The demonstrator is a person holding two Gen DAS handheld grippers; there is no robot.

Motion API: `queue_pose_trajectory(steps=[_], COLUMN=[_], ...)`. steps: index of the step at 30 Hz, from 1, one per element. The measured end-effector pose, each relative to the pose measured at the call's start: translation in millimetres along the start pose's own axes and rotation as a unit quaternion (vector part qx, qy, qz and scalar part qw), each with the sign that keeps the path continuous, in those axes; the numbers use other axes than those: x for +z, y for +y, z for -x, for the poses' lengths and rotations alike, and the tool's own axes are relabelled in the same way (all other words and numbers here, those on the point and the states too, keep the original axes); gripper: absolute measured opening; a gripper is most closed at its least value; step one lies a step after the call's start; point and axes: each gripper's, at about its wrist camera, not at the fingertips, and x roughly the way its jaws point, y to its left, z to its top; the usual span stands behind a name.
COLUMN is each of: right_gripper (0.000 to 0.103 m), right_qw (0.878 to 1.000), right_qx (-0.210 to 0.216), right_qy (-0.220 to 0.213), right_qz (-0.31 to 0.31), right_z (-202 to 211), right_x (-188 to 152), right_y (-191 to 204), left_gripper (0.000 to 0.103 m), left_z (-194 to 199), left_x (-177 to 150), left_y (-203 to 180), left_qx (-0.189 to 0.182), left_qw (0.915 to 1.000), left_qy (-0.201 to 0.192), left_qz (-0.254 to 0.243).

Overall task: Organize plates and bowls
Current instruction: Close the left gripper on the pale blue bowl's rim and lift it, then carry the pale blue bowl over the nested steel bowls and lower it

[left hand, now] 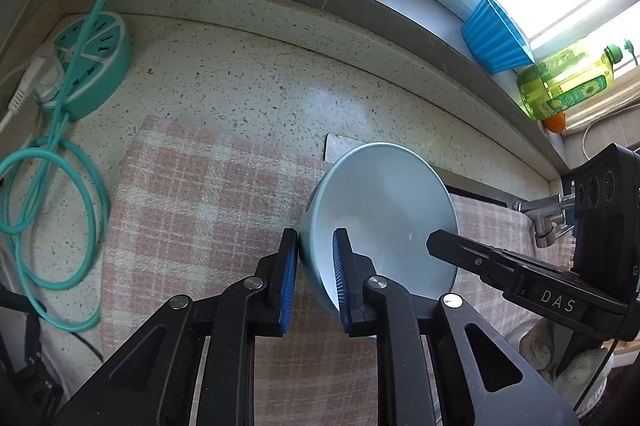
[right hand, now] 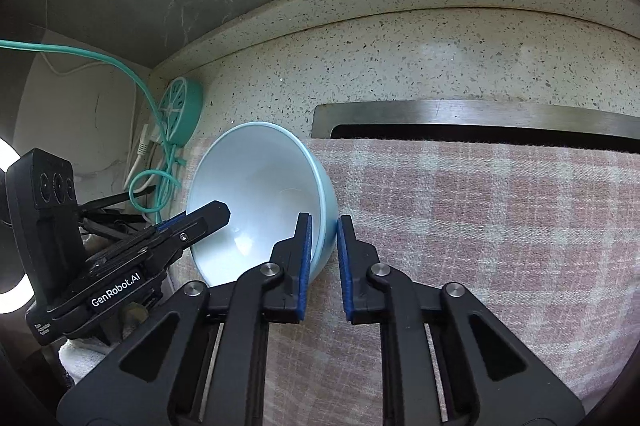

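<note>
Pale blue ceramic is the only tableware in sight: one bowl (left hand: 380,214), tipped on its side so its white inside faces the cameras. In the left wrist view, going from the left edge, a teal round power strip (left hand: 94,66) with its looped teal cable (left hand: 52,210) sits on the speckled stone surface (left hand: 248,74); then comes the pink checked cloth (left hand: 192,210); then, lower centre, the left hand-held gripper (left hand: 316,258), its blue pads either side of the bowl's near wall, one outside and one inside, clamped on the rim. At the right of that frame the right hand-held gripper (left hand: 436,240) reaches into the bowl from the opposite side. A blue ribbed tub (left hand: 494,34) and a yellow-green bottle (left hand: 568,80) stand on the window ledge at upper right.

In the right wrist view the left tool enters from the lower left, the bowl (right hand: 256,194) lies at centre left, and the right hand-held gripper (right hand: 323,246) pinches the bowl's right wall in the same way. A steel sink edge (right hand: 460,110) runs across the right half, partly covered by the cloth.

By my judgement the task is at an early or middle stage: this bowl is held off the cloth by both tools and not yet set down anywhere. No plates, other bowls, rack or stack are visible, so what is already sorted, and where this one belongs, cannot be told.
</note>
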Motion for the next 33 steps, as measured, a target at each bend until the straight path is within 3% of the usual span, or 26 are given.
queue_pose_trajectory(steps=[14, 33], right_gripper=[0.011, 0.011], right_qw=[1.0, 0.997], right_qx=[-0.012, -0.003], right_qy=[-0.022, -0.066], right_qz=[0.017, 0.038], right_z=[37, 157], right_x=[-9, -67], right_y=[4, -24], left_gripper=[0.016, 0.016], left_z=[21, 72], left_x=[-11, -56], left_y=[-22, -105], left_qx=[-0.011, -0.049], left_qw=[0.9997, 0.9932], left_qy=[-0.015, -0.038], left_qz=[-0.017, -0.099])
